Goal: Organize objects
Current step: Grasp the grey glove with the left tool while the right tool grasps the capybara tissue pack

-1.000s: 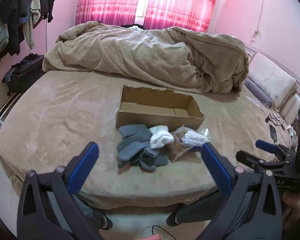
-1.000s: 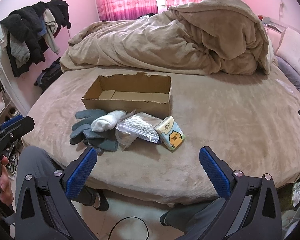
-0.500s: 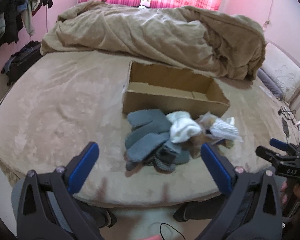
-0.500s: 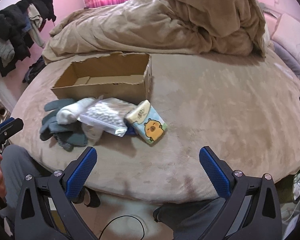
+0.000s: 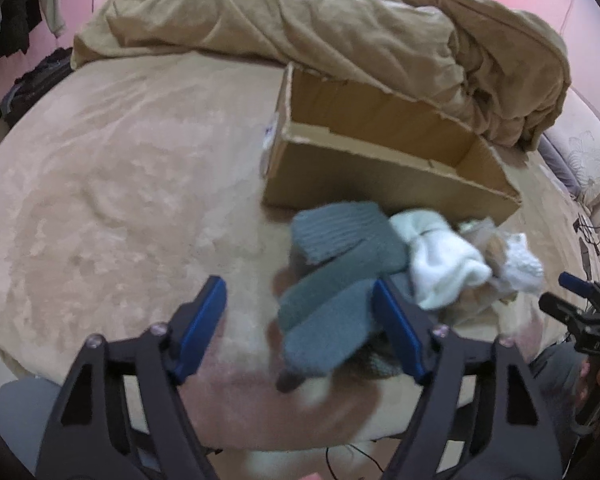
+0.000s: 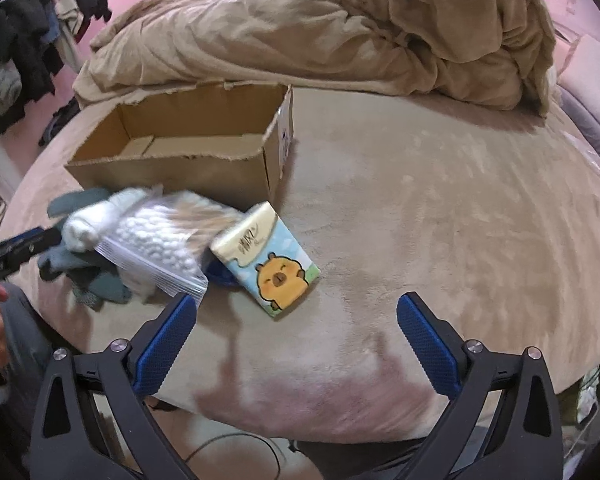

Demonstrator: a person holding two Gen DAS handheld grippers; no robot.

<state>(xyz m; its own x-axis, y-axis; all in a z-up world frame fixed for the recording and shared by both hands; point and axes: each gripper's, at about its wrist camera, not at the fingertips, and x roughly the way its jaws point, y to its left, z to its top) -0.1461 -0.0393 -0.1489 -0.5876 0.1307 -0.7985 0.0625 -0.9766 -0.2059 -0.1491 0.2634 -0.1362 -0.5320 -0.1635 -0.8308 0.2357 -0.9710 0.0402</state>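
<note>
An open, empty cardboard box (image 5: 384, 168) (image 6: 188, 160) stands on the bed. In front of it lies a pile: grey-blue gloves (image 5: 336, 276) (image 6: 80, 276), white rolled socks (image 5: 436, 268) (image 6: 88, 228), a zip bag of white balls (image 6: 160, 244) (image 5: 520, 264) and a tissue pack with a yellow cartoon animal (image 6: 268, 260). My left gripper (image 5: 300, 320) is open, its fingers astride the near end of the gloves. My right gripper (image 6: 296, 340) is open and empty, just short of the tissue pack.
A crumpled tan duvet (image 5: 320, 28) (image 6: 340, 28) lies behind the box. Pillows (image 5: 580, 160) are at the right. Dark clothes (image 6: 28, 52) hang at the left wall. The bed's front edge (image 6: 300, 432) is just below the grippers. Tan bedsheet (image 6: 460, 208) spreads right of the box.
Both grippers moved forward and down toward the pile. The left now straddles the gloves; the right has closed in on the tissue pack. Both stayed open.
</note>
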